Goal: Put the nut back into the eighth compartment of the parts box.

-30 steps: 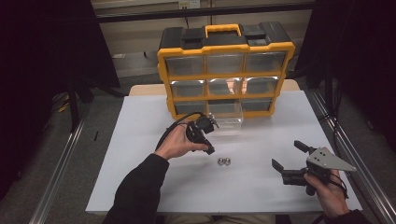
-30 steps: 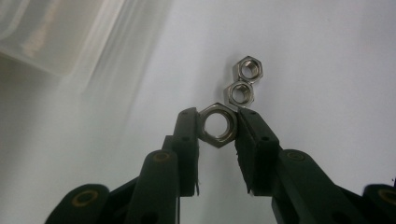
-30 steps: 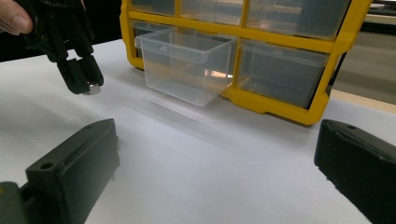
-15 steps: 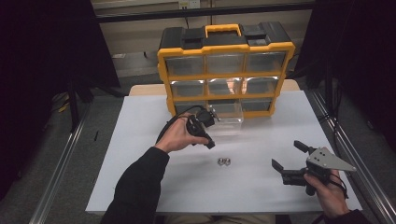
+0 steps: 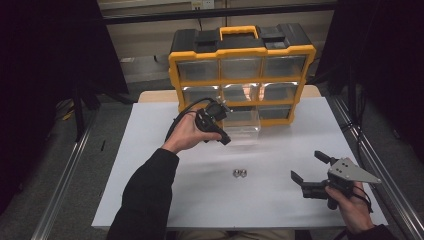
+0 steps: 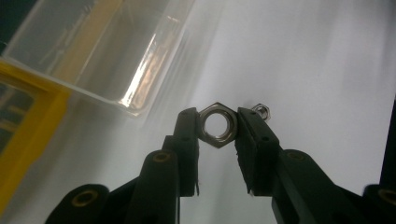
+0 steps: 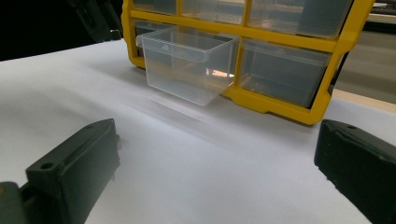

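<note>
A: Quickly, left gripper [image 6: 218, 128], what's it doing?
B: Clamping one hex nut [image 6: 217, 125] between its jaws, flat faces pinched, hole facing the camera. In the high view it's hovering over the table [image 5: 150, 150], right at the near rim of the clear drawer [image 5: 243, 125].

A: Drawer position?
B: Pulled out of the bottom row of the organizer [image 5: 242, 75], sitting on the table and sticking forward. Its open top is looking unblocked; in the right gripper view the drawer [image 7: 189, 65] is standing with free white surface in front of it.

A: Right gripper [image 5: 311, 172]?
B: Jaws standing wide apart, gripping nothing. It's resting low near the right front corner, close to the table's right edge, well apart from the drawer.

A: Counts?
B: Two nuts [image 5: 241, 173] lying touching each other mid-table, between the two grippers, plus the one being held, so three. Behind the held nut a small one [image 6: 261, 111] is showing on the table. One organizer, nine drawer slots in three rows, one drawer pulled out. Two grippers.

A: Room to move?
B: Plenty. Bare table all round the loose nuts, wide margins at left and front edges; organizer is closing off the far edge.
</note>
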Demonstrator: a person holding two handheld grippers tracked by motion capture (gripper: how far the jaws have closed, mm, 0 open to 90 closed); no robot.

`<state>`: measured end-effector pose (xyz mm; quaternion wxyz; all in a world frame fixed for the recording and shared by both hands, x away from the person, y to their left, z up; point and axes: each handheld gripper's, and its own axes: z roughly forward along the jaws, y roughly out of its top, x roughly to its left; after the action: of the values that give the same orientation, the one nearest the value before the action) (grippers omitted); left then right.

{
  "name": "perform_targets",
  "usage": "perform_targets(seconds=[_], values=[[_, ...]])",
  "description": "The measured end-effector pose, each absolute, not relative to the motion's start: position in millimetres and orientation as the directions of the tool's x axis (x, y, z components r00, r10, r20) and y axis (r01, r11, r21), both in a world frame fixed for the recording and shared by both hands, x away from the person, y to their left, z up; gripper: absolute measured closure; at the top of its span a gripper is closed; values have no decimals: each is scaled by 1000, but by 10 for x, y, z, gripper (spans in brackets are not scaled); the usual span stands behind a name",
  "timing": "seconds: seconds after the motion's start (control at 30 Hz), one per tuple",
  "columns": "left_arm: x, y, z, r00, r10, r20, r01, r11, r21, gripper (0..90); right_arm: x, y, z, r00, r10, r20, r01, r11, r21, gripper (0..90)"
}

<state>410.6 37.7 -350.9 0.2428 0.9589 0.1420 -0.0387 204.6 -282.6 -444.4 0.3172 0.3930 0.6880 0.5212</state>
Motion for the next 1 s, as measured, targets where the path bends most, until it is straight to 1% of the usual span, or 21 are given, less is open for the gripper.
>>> perform_targets(seconds=[0.17, 0.33, 0.47, 0.53, 0.6, 0.8, 0.97, 1.0], values=[[4163, 357, -3441, 962, 247, -119, 273, -849, 453, 702, 2044, -2825, -4444, -490, 871, -28, 210, 149, 966, 0], [4261, 380, -3423, 955, 265, -131, 296, -837, 460, 702, 2041, -2826, -4444, -488, 872, -26, 212, 147, 966, 0], [4373, 392, -3418, 951, 284, -124, 309, -836, 454, 702, 2042, -2820, -4446, -491, 871, -27, 209, 148, 967, 0], [4429, 381, -3431, 943, 308, -126, 331, -829, 451, 702, 2042, -2825, -4445, -489, 872, -28, 210, 149, 966, 0], [4466, 368, -3426, 944, 304, -128, 329, -828, 455, 702, 2040, -2825, -4445, -490, 871, -28, 211, 149, 966, 0], [4516, 269, -3396, 943, 313, -114, 330, -828, 454, 702, 2045, -2824, -4447, -493, 870, -25, 211, 148, 966, 0], [4582, 185, -3404, 942, 325, -86, 328, -834, 444, 702, 2038, -2826, -4447, -496, 868, -25, 213, 149, 966, 0], [4595, 166, -3410, 939, 336, -73, 331, -827, 455, 702, 2039, -2826, -4448, -496, 868, -24, 213, 149, 966, 0]])
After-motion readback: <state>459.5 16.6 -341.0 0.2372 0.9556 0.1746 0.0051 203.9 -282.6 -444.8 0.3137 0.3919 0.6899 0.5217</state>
